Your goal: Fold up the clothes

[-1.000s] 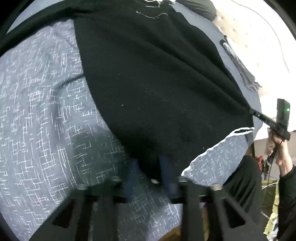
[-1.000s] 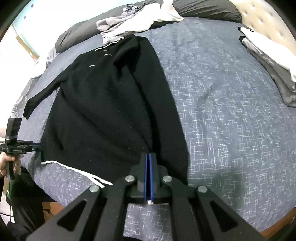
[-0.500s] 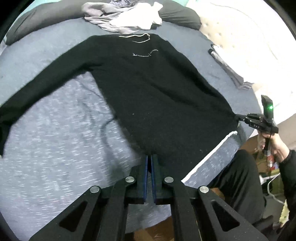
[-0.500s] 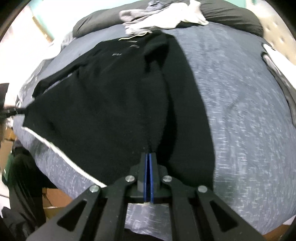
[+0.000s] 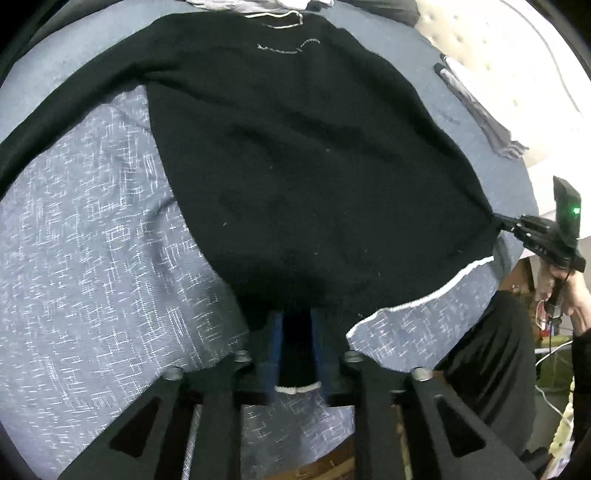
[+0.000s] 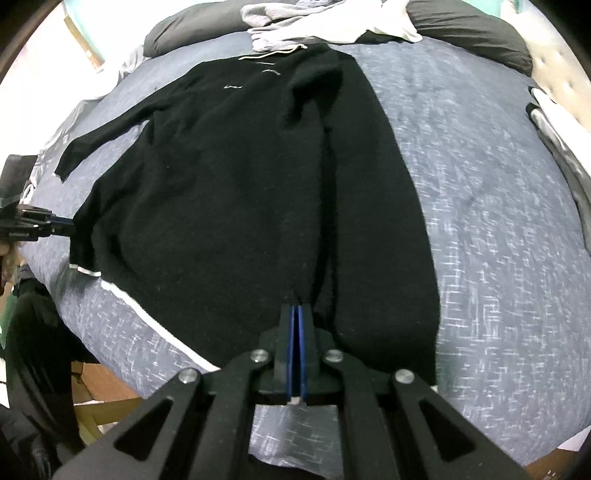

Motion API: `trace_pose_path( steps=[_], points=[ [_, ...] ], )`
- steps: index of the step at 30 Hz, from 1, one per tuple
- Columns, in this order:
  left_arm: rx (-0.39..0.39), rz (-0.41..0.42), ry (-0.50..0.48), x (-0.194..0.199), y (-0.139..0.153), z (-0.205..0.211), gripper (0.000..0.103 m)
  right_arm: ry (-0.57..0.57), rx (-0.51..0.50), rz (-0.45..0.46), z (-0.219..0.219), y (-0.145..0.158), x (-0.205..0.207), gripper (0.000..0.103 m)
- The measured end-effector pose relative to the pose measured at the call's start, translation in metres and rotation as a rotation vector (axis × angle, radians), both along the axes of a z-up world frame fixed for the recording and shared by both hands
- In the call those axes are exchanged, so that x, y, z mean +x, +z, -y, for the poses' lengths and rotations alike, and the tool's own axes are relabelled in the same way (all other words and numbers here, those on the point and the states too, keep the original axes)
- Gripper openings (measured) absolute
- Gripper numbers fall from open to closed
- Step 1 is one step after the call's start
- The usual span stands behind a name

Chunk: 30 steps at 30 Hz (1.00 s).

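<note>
Bedroom setting; bed point(image 6: 498, 229) covered with a blue-grey flecked spread, dark pillows point(image 6: 465, 26) and a heap of pale laundry point(image 6: 325, 26) at 12 o'clock, a small stack of folded clothes point(image 6: 554, 122) at 2 o'clock by the tufted headboard point(image 5: 517, 55).

Black sweater point(image 6: 229, 192) is laid face up on the spread, collar toward 12 o'clock, white-edged hem toward 6 o'clock at the bed's near edge. One sleeve is stretched out toward 9 o'clock; the other is already folded down along the body, its cuff near the hem.

Right claw point(image 6: 295, 354): jaws fully closed, a pinch of black fabric near the hem gripped at the tips. In the left wrist view it is seen at 3 o'clock, with the hem corner drawn taut.

Left claw point(image 5: 295, 354): jaws opening. A second ago they bracketed the hem corner, half a second ago they were clamped shut, and now they are parted again. A strip of hem with its white edge lies between the blue pads point(image 5: 275, 343); contact appears lost, though dark cloth against dark pads makes this uncertain.

Reading: the hem looks to have been tugged flat and square and the left corner is being let go. With one sleeve already in, the outstretched sleeve is probably next to be folded across.
</note>
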State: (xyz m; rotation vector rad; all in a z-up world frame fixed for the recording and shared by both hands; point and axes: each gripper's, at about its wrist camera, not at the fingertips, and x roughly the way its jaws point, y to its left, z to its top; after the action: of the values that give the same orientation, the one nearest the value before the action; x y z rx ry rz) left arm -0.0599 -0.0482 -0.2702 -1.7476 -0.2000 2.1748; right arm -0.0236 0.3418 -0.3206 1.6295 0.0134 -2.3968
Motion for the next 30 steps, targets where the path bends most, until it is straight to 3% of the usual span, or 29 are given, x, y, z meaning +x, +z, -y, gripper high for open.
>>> trace_pose_path(
  steps=[2, 6, 21, 23, 24, 25, 30],
  points=[
    [-0.005, -0.013, 0.013, 0.002, 0.005, 0.008, 0.026, -0.009, -0.005, 0.003, -0.002, -0.002, 0.000, 0.002],
    [-0.024, -0.015, 0.046, 0.006, 0.008, 0.026, 0.040, -0.023, -0.001, 0.014, -0.006, -0.009, -0.003, 0.002],
    [0.110, 0.053, 0.083, 0.000, -0.031, 0.025, 0.043, -0.024, -0.006, 0.015, -0.007, -0.001, -0.006, 0.002],
    [0.111, 0.056, 0.075, 0.000, -0.035, 0.022, 0.040, -0.021, -0.006, 0.011, -0.005, 0.001, -0.006, 0.002],
    [0.114, 0.056, 0.070, 0.001, -0.036, 0.021, 0.021, -0.019, -0.006, 0.009, -0.005, 0.001, -0.006, 0.002],
    [0.110, 0.053, 0.065, 0.002, -0.035, 0.020, 0.011, -0.019, -0.009, 0.008, -0.005, 0.002, -0.006, 0.002],
    [0.105, 0.009, 0.039, 0.012, -0.010, 0.026, 0.009, -0.007, -0.021, -0.006, -0.001, 0.011, -0.005, 0.002]
  ],
)
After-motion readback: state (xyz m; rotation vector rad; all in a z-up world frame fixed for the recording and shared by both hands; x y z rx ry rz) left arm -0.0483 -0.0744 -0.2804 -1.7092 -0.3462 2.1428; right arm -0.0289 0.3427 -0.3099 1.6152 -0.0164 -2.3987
